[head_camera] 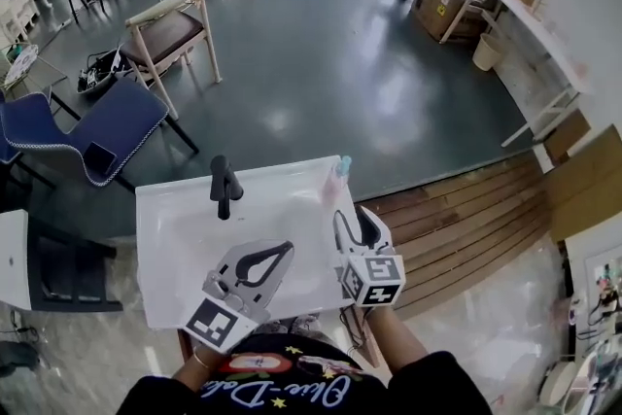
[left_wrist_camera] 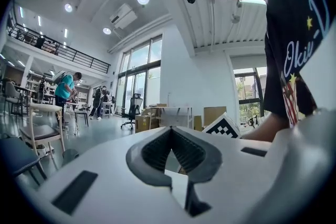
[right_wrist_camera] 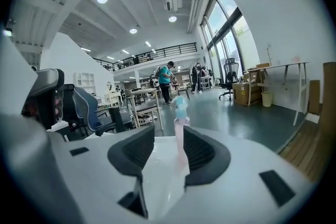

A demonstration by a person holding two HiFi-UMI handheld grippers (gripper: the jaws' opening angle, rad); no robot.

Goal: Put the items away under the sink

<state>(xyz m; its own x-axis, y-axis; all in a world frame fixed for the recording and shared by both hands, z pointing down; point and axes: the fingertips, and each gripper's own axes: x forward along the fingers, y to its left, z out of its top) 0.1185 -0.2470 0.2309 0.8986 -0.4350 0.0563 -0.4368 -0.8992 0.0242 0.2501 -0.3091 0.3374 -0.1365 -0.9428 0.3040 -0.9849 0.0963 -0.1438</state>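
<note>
- Sink (head_camera: 165, 228), white, stood directly below the person, with a black faucet (head_camera: 224, 187) upright at its back edge.
- Pink bottle (head_camera: 342, 170) with a pale blue cap stood upright at the sink's far right corner, on the rim. That was the task's thing, and it was still on top of the sink.
- The right claw (head_camera: 354, 214) reached forward along the sink's right side, aimed at the bottle and tipped slightly downward. Its marker cube (head_camera: 374, 279) sat nearest the person's body.
- In the right gripper view the right claw (right_wrist_camera: 169, 134) stood released, its jaws well apart. The bottle (right_wrist_camera: 180, 131) rose in the gap between them, close beside the right-hand pad and clear of the left-hand one, and neither pad pressed on it.
- The left claw (head_camera: 284, 250) was held low over the near part of the basin. It pointed level and slanted towards the right claw, with its own marker cube (head_camera: 222, 321) at the rear.
- In the left gripper view the left claw (left_wrist_camera: 171, 131) was clenched, its tips meeting in a point with nothing between them.
- Both forearms came out from the bottom of the head view, and the left wrist (head_camera: 199, 358) wore a thin band.
- A strip of wooden boards (head_camera: 466, 219) ran along the floor to the right of the sink.
</note>
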